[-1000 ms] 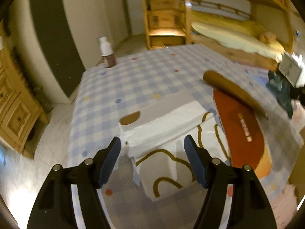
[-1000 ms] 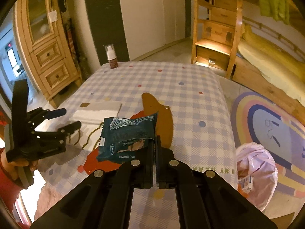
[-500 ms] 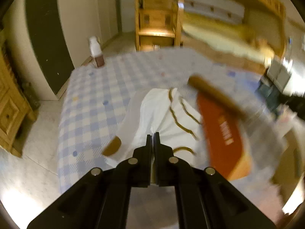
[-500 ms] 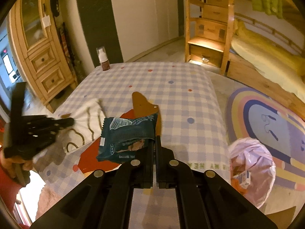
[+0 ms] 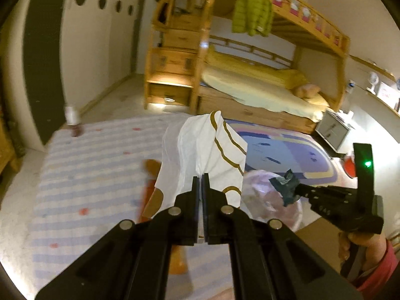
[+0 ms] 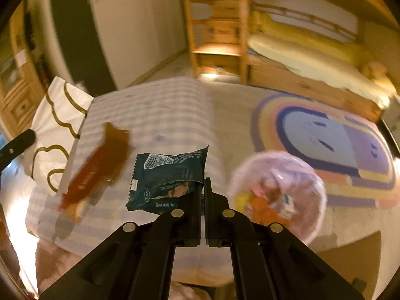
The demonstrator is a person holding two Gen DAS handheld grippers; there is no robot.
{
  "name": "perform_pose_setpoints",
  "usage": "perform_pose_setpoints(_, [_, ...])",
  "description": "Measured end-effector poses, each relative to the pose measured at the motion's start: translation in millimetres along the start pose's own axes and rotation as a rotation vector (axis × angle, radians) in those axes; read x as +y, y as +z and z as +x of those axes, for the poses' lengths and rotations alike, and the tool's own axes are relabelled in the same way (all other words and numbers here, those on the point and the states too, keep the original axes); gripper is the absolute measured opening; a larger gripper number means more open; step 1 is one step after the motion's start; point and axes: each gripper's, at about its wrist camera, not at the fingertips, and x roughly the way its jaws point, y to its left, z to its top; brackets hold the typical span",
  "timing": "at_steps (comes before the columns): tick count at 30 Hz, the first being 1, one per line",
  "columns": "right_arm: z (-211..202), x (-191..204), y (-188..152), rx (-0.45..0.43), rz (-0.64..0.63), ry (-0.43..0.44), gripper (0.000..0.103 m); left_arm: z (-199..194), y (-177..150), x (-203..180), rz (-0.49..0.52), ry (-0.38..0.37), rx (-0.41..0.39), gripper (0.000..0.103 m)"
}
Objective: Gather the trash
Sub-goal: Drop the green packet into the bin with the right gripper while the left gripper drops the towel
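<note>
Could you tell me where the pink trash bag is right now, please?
The pink trash bag sits on the floor right of the checked table, beside the rainbow rug, just right of the right gripper.

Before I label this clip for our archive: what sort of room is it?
Most likely a child's bedroom: a wooden bunk bed with drawer steps, a colourful rainbow rug on the floor, and a jacket hung on the rail.

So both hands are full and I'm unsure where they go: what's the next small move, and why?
Probably carry the right gripper a little further right, over the pink trash bag, before letting go. It is shut on the dark wrapper, which hangs beside the bag's open mouth, not above it. The left gripper, shut on the white paper, can follow.
</note>
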Motion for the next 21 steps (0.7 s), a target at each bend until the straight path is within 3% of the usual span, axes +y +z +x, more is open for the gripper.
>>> perform_pose_setpoints(5, [16,-51,-6,0.059,0.078,-0.061,0.006,42,2,-47,0.053,-0.062,0.037,0.000])
perform_pose_setpoints(12, [51,-102,-4,0.128,0.165,-0.089,0.008,88,9,-78,0.092,-0.109,0.087,0.000])
perform_pose_setpoints(15, [59,-114,-5,0.132,0.187,-0.083,0.021,101,11,-85,0.096,-0.117,0.101,0.000])
perform_pose_setpoints(19, [64,-125,-4,0.124,0.208,-0.091,0.053,111,9,-93,0.112,-0.122,0.117,0.000])
perform_pose_setpoints(21, [64,-130,-4,0.118,0.221,-0.089,0.064,116,8,-96,0.120,-0.124,0.129,0.000])
